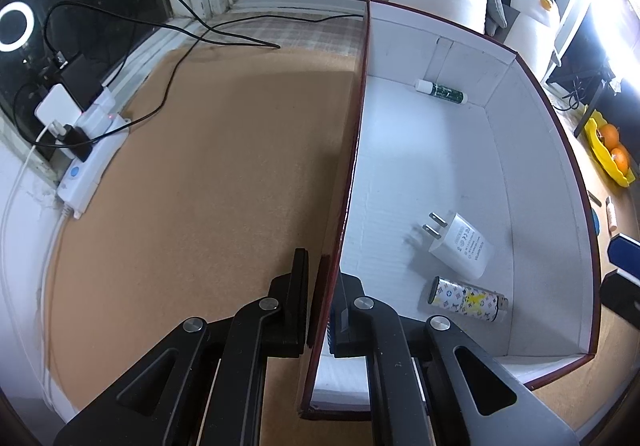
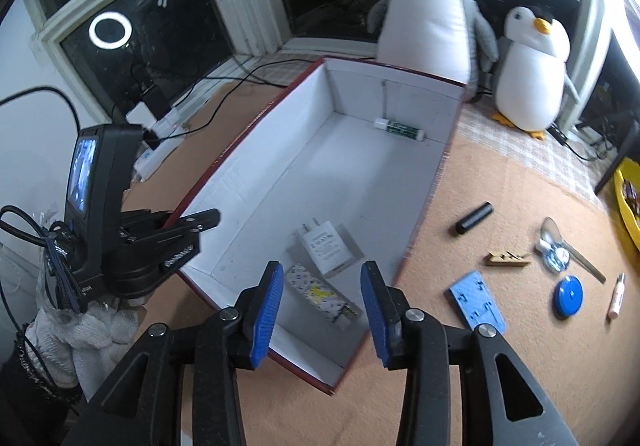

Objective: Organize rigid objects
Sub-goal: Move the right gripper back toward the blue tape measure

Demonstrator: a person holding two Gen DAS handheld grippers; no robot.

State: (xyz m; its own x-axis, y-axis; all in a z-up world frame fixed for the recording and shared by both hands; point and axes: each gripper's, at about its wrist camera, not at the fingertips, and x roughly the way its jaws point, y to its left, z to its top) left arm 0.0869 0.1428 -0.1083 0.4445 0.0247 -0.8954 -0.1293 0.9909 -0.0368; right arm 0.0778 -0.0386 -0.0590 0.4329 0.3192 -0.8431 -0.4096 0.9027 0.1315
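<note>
At 9 o'clock in the left wrist view a white power strip with plugged-in adapters lies along the table edge below the window, black cables trailing toward 12 o'clock. At the centre, the left claw is closed down on the left side wall of the box, 1 finger outside the wall and 1 inside, the wall pinched between them. The box is dark red outside and white inside, open at the top. Inside it lie 3 items: a green-and-white tube against the far wall at 12 o'clock, a white plug adapter near the right wall at 4 o'clock, and a patterned cylinder just beside the adapter, nearer the camera. In the right wrist view the left claw shows at 9 o'clock, gripping the box wall. The right claw hangs over the near end of the box with its blue-padded fingers set wide apart and nothing between them; the patterned cylinder and adapter lie below the gap. Outside the box at 3 o'clock, loose on the table, are a black cylinder, a wooden clip, a blue flat plate, a spoon, a round blue tape measure and a small pale tube. 2 penguin plush toys stand behind the box at 1 o'clock.
</note>
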